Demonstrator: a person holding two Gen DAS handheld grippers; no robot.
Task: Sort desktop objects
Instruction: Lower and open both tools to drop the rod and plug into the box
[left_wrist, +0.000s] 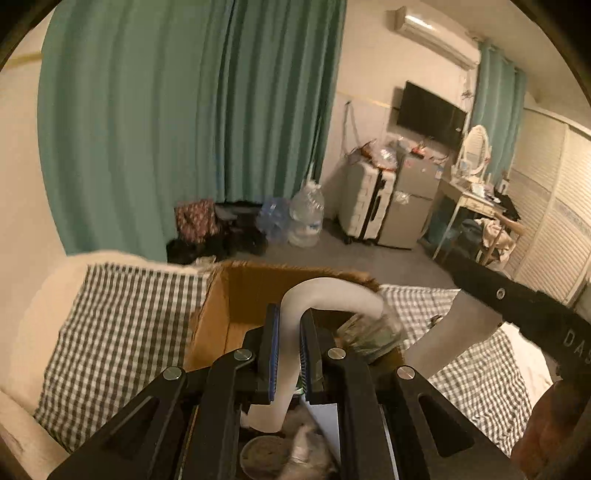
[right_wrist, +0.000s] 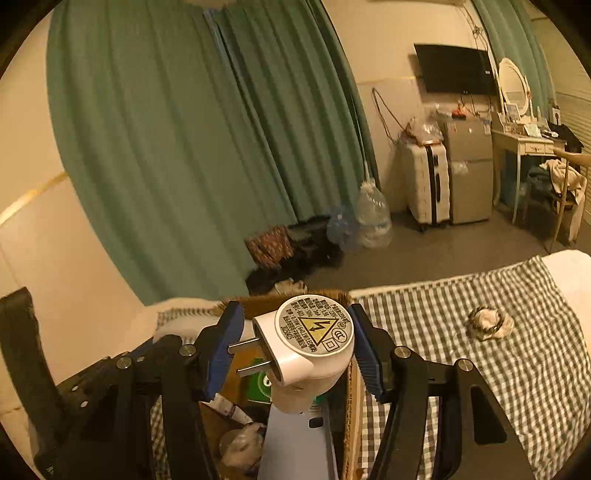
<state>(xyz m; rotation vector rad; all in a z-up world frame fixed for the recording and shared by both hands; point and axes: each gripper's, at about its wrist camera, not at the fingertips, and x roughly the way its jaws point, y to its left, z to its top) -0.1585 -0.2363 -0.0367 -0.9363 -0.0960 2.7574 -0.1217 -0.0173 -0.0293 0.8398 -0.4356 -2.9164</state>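
Note:
My left gripper (left_wrist: 290, 326) is shut on a thick white cable (left_wrist: 325, 288) that arches up over an open cardboard box (left_wrist: 236, 295). The cable runs right, toward the black housing of the right tool (left_wrist: 517, 299). In the right wrist view my right gripper (right_wrist: 295, 332) is shut on a white plug adapter (right_wrist: 314, 354) with two metal prongs and a yellow warning label. It hangs above the box (right_wrist: 354, 391). Inside the box lie a green packet (right_wrist: 260, 384), a pale grey device (right_wrist: 295, 443) and a crumpled item (right_wrist: 243, 443).
The box stands on a bed with a grey-checked cover (right_wrist: 480, 387). A small white fluffy thing with a dark band (right_wrist: 487, 325) lies on the cover to the right. Beyond the bed are a green curtain (left_wrist: 184, 110), water jugs (left_wrist: 306, 218), a suitcase (left_wrist: 365, 203) and a dressing table (left_wrist: 476, 199).

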